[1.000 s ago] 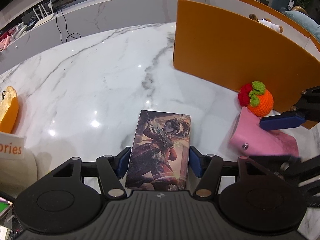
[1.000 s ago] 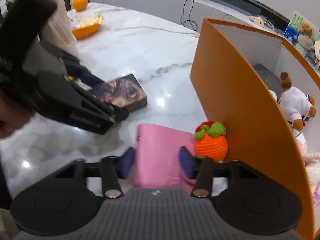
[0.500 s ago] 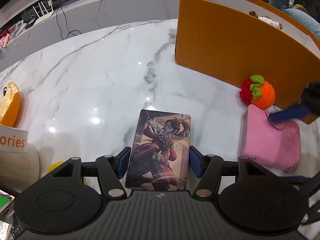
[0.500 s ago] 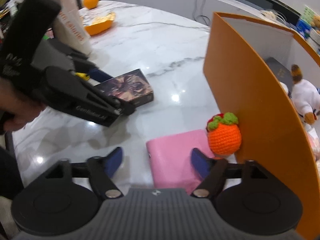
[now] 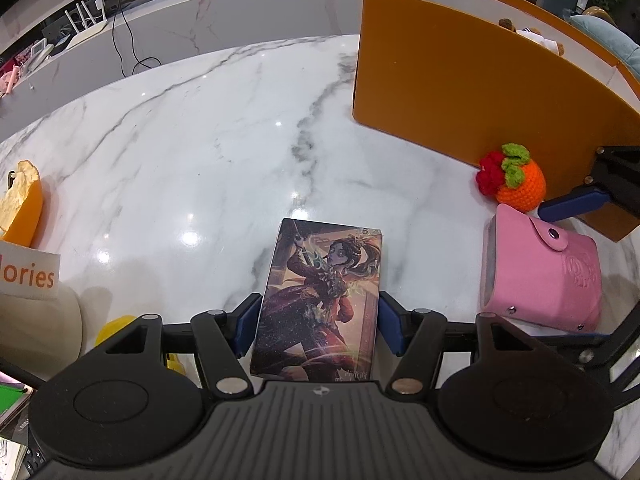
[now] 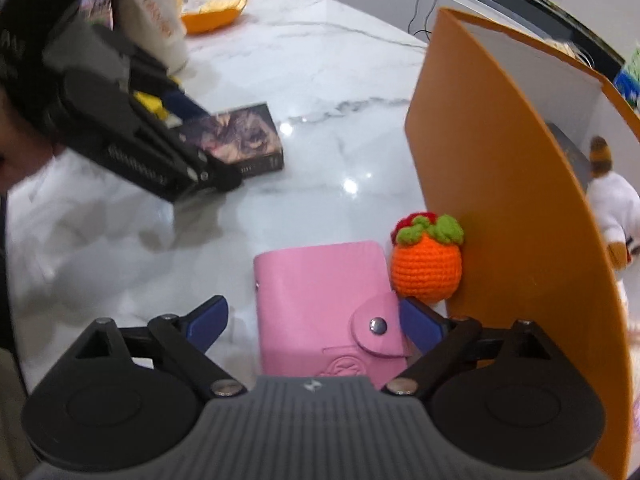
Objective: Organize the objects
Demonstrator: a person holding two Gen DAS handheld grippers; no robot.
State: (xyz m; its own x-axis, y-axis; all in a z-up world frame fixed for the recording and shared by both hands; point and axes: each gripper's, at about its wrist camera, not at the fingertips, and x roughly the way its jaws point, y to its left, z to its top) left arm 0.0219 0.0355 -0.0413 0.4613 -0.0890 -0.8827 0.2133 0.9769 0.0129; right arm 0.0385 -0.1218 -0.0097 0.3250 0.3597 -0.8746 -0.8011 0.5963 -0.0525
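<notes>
Both wrist views look steeply down, close over the marble table (image 5: 208, 152), sharing the orange box (image 6: 492, 184).

right gripper (image 6: 313, 318): jaws just been opening, wide, pads clear of wallet
pink wallet (image 6: 324, 300): flat between the fingers, nearer the right one
crochet orange (image 6: 426, 264): beyond right finger, against orange box (image 6: 492, 184)
left gripper (image 6: 208, 160): far left, on illustrated box (image 6: 240, 136)
</notes>
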